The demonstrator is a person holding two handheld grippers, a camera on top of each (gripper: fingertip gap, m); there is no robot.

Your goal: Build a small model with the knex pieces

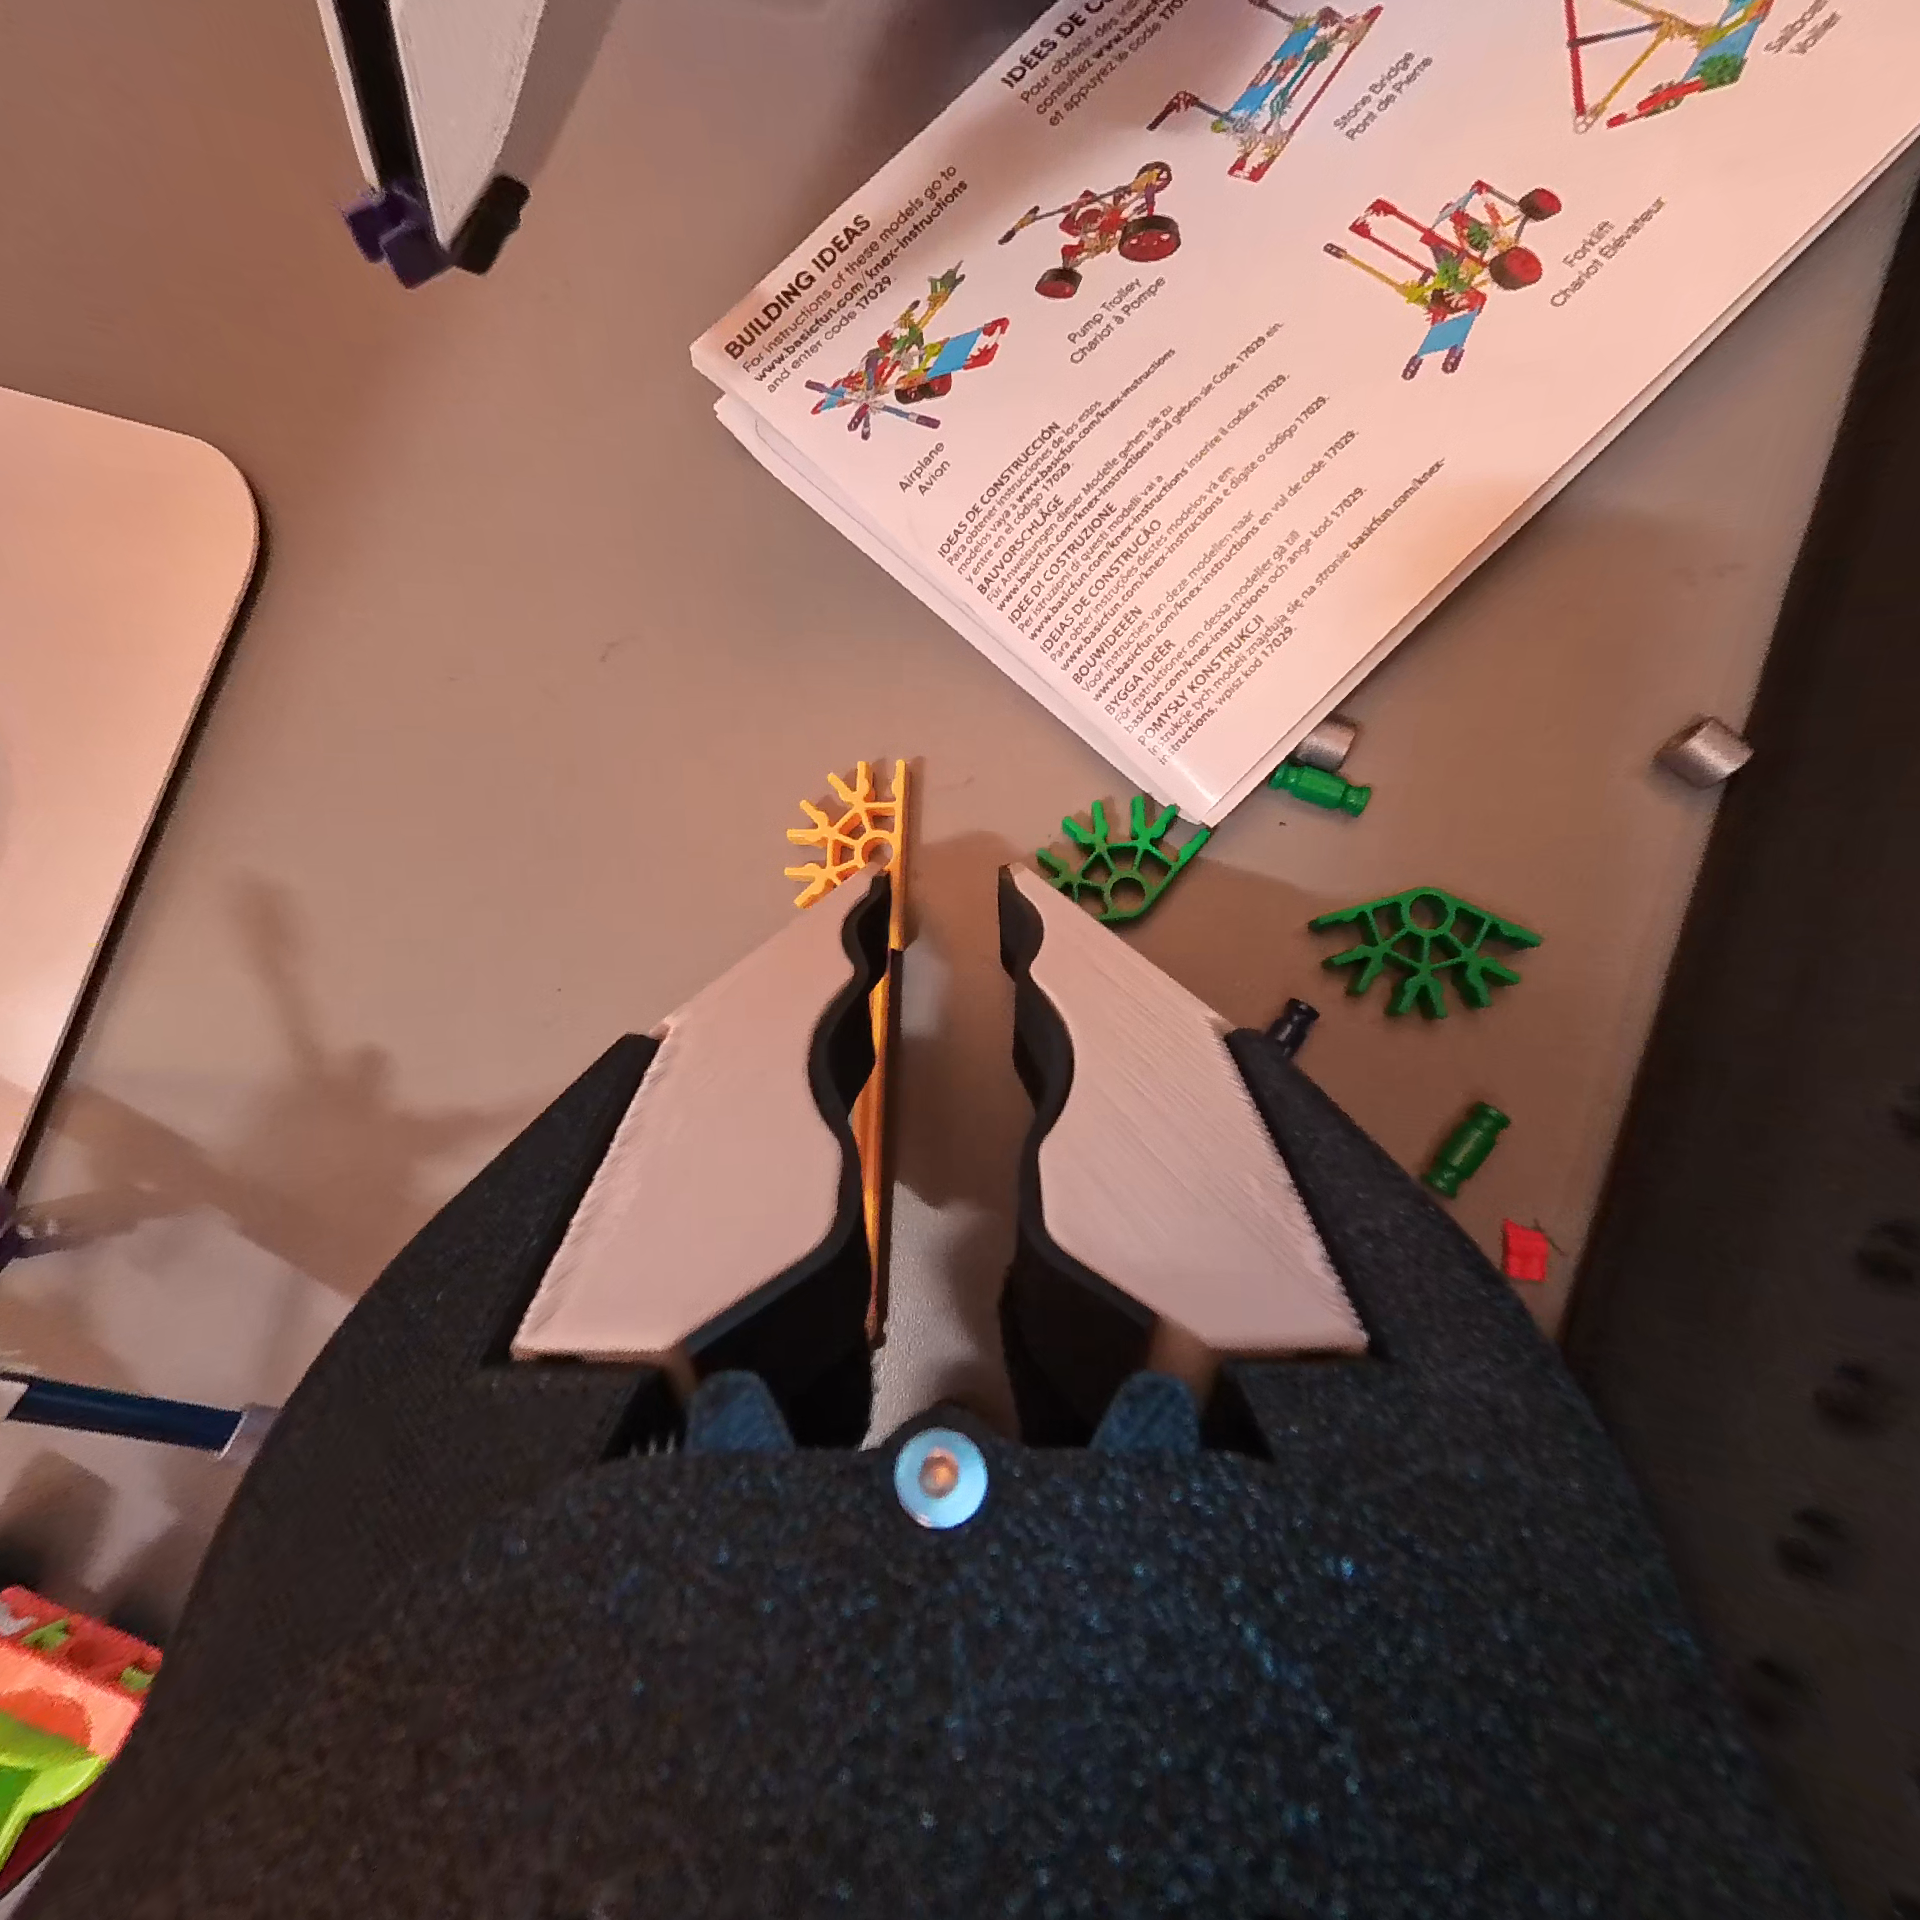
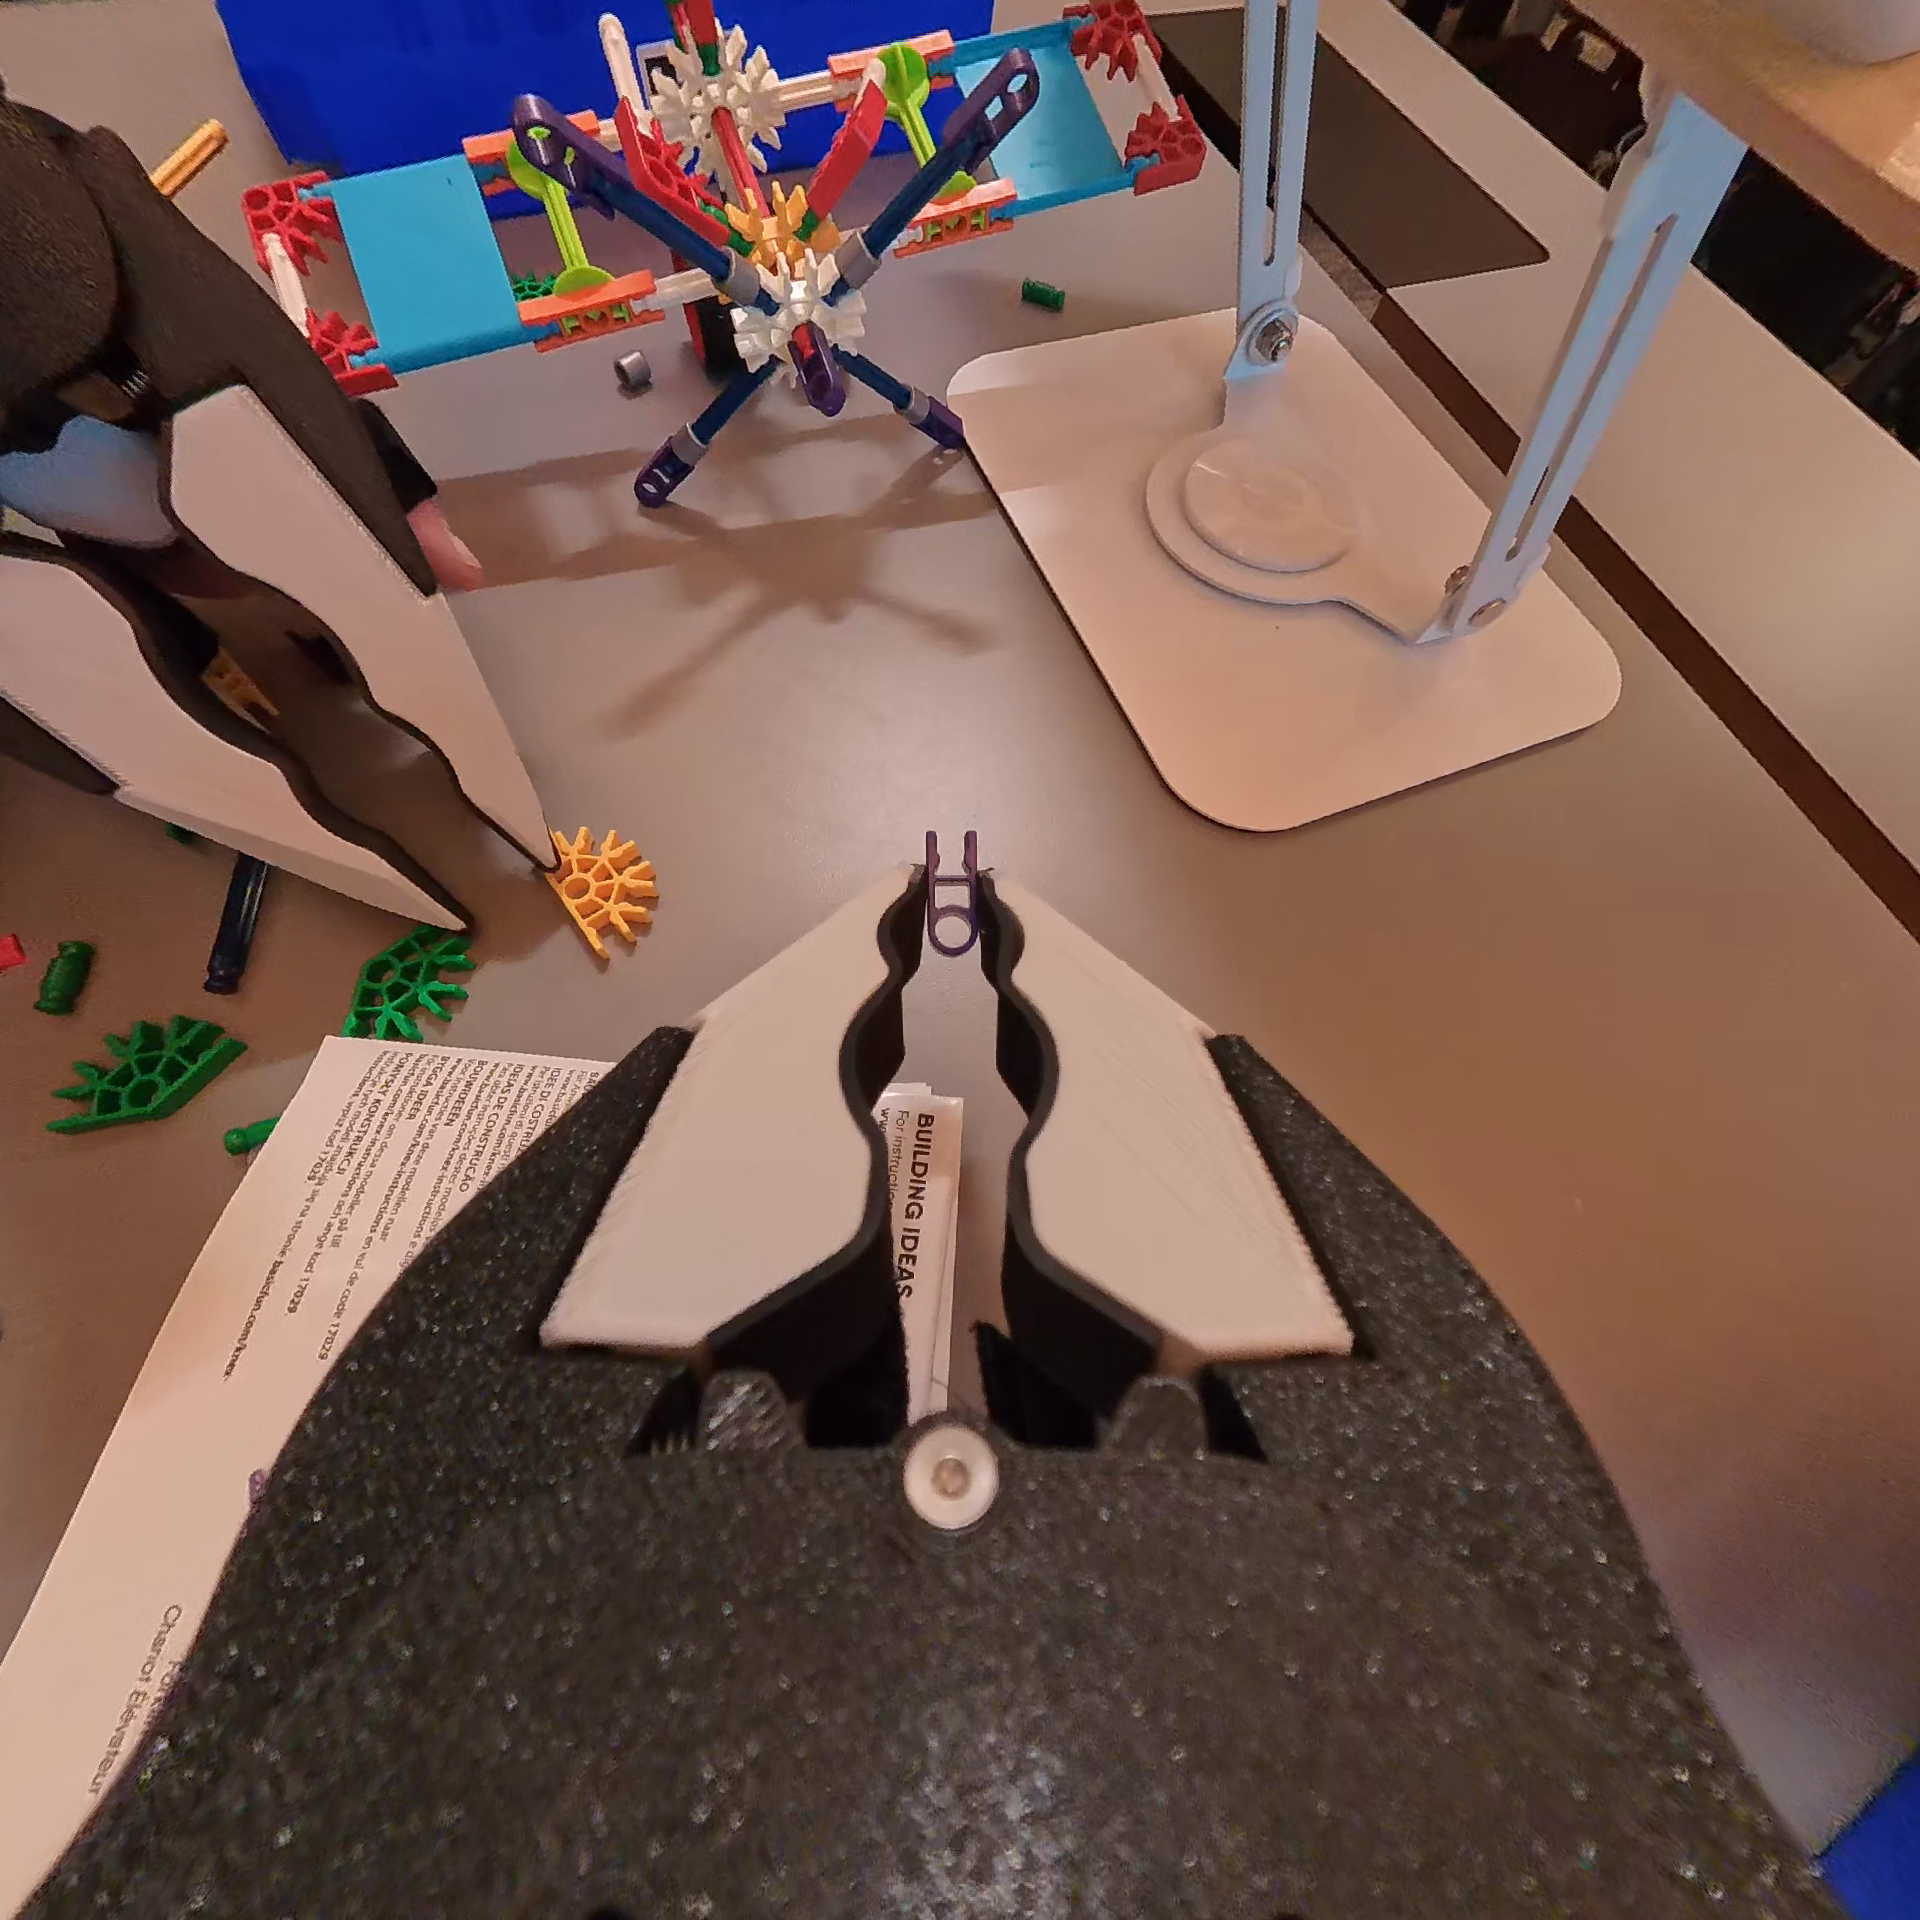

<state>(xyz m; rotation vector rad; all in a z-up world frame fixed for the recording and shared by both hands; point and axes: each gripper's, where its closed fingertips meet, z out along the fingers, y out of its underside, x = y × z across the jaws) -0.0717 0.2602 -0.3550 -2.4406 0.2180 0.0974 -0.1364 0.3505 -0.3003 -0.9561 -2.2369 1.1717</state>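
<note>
Right wrist view, right tool (image 2: 951, 883) pinching purple connector (image 2: 951, 914), toy model (image 2: 727, 229) beyond

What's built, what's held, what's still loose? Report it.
Built: a colourful model stands assembled. In hand: the right gripper pinches a purple clip; the open left gripper touches a yellow connector lying flat. Loose: green connectors and small green pegs.

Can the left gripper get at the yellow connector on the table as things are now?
Probably yes. The left gripper stands open with one fingertip already at the edge of the yellow connector, which lies flat on the table. Nothing lies over it; the green connectors sit clear of it.
</note>
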